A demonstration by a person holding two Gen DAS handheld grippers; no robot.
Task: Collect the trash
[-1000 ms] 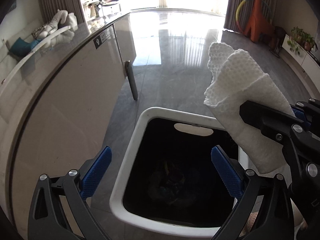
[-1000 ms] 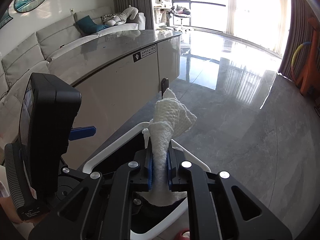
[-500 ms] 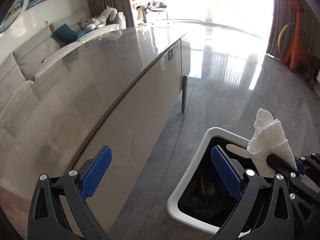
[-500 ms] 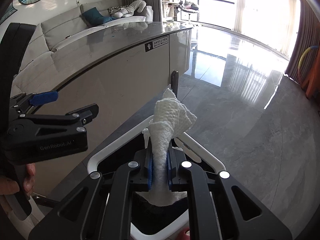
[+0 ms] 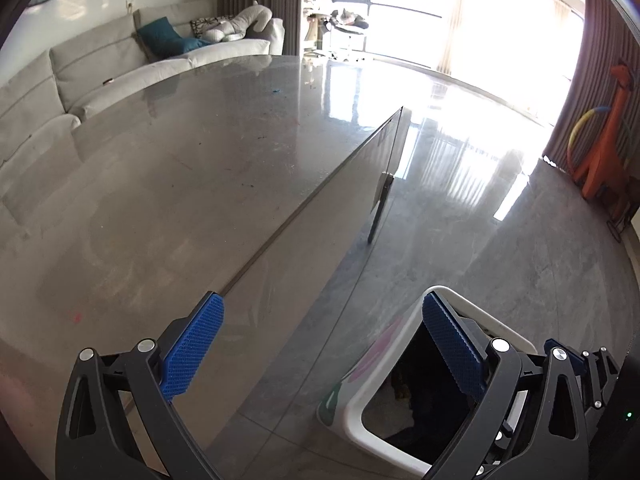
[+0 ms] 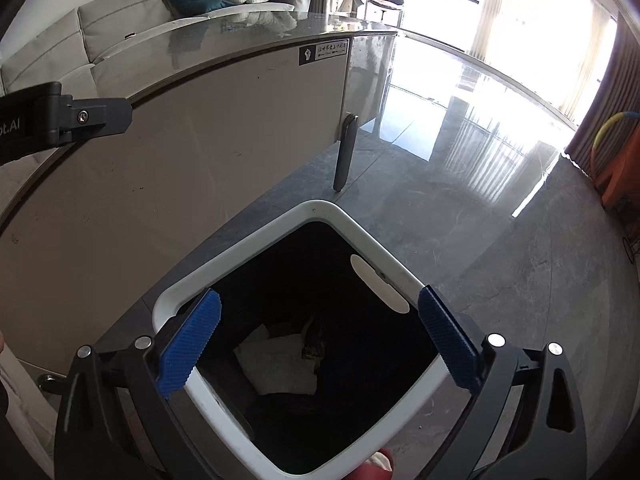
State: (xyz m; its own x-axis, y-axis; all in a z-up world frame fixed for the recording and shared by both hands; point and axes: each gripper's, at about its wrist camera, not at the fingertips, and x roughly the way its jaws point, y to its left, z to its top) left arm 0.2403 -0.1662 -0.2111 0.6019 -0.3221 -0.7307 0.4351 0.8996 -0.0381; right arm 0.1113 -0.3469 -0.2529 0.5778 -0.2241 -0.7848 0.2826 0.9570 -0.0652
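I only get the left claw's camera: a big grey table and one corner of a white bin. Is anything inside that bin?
Observer: Yes. The right camera looks straight down into the bin, and a white paper towel lies inside.
Visitor: Is the other claw holding something?
Observer: No. The right claw has just opened its jaws above the bin, and nothing is between them.
Visitor: Any other trash in there?
Observer: A brownish scrap sits beside the towel. It is too dim to say what it is.
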